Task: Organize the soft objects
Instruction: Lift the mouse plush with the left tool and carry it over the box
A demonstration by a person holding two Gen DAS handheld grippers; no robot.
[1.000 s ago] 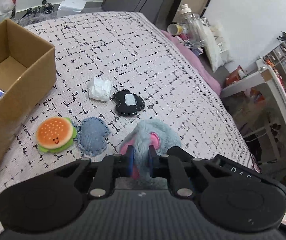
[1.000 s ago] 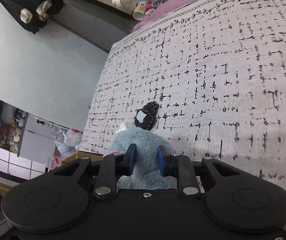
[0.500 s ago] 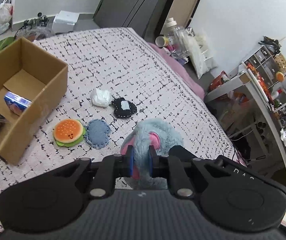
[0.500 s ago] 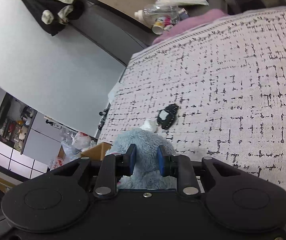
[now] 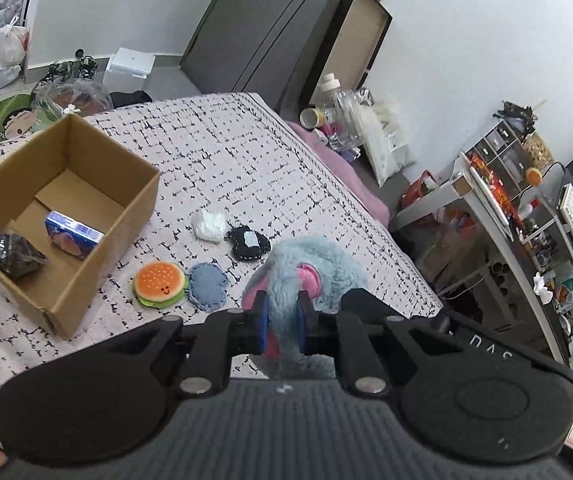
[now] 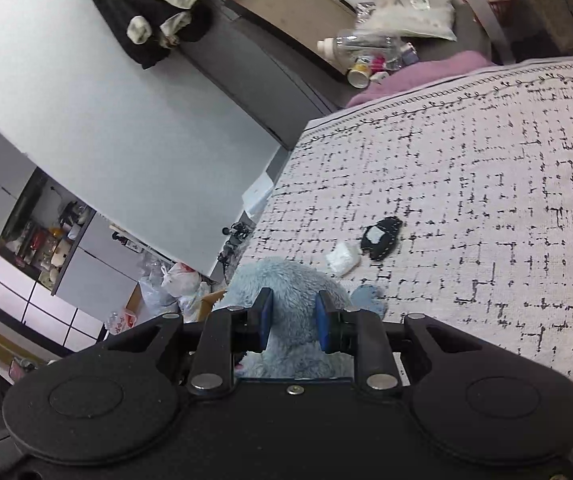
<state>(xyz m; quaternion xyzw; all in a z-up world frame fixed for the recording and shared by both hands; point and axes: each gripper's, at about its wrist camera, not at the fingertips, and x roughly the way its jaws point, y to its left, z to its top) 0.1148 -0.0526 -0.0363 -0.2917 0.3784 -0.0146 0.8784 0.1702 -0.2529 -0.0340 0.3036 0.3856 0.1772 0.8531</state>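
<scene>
A bed spread (image 5: 222,160) in pale fabric with black broken grid lines fills the scene. Above it, the left gripper (image 5: 282,322) and right gripper (image 6: 292,322) each clamp the blue plush toy (image 5: 318,264). An open cardboard box (image 5: 126,204) sits on the spread, with a burger plush (image 5: 160,283), denim patch (image 5: 207,286), black patch (image 5: 248,243) and white wad (image 5: 208,226) beside it. A cluttered desk (image 5: 498,216) stands by the white wall.
</scene>
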